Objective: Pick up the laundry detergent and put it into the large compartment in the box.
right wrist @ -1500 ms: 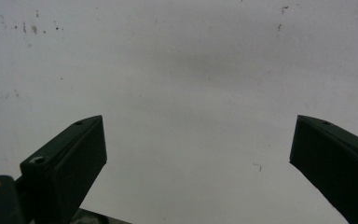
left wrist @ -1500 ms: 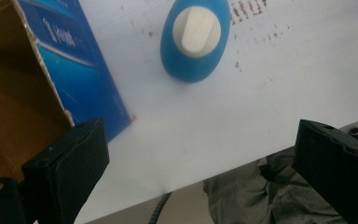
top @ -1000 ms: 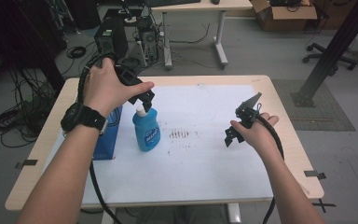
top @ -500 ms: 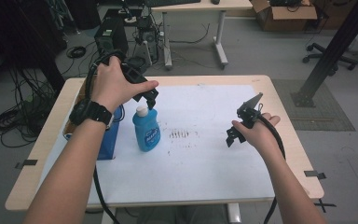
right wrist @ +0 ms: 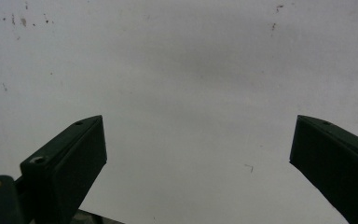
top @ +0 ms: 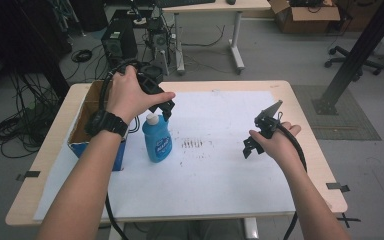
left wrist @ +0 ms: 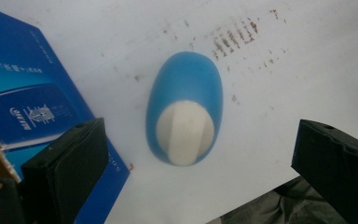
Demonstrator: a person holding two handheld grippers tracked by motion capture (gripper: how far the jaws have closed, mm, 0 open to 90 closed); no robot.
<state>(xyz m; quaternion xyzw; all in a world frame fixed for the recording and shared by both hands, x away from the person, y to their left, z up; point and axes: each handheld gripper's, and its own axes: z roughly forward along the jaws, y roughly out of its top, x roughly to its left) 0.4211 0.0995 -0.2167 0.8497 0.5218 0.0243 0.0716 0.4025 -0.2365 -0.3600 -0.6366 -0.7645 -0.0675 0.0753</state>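
A blue bottle (top: pixel 157 140) with a white cap stands upright on the white paper, just right of a blue cardboard box (top: pixel 80 137). My left gripper (top: pixel 166 108) hovers directly above the cap, pointing down, open and apart from it. In the left gripper view the bottle (left wrist: pixel 186 79) shows from above, its cap (left wrist: pixel 185 133) between the two wide-spread jaws of my left gripper (left wrist: pixel 200 127). My right gripper (top: pixel 249 149) is held low over bare paper at the right, open. Nothing sits between the jaws of the right gripper (right wrist: pixel 198 121).
White paper (top: pixel 220 180) covers most of the wooden table (top: pixel 310 130), with brown smudges (top: pixel 192 144) near its middle. The box (left wrist: pixel 23 102) is open at the top and stands by the table's left edge. Desks, cables and a chair lie beyond.
My left hand has shifted slightly right and farther back, bringing its gripper over the bottle's cap. The bottle and the right gripper have hardly moved.
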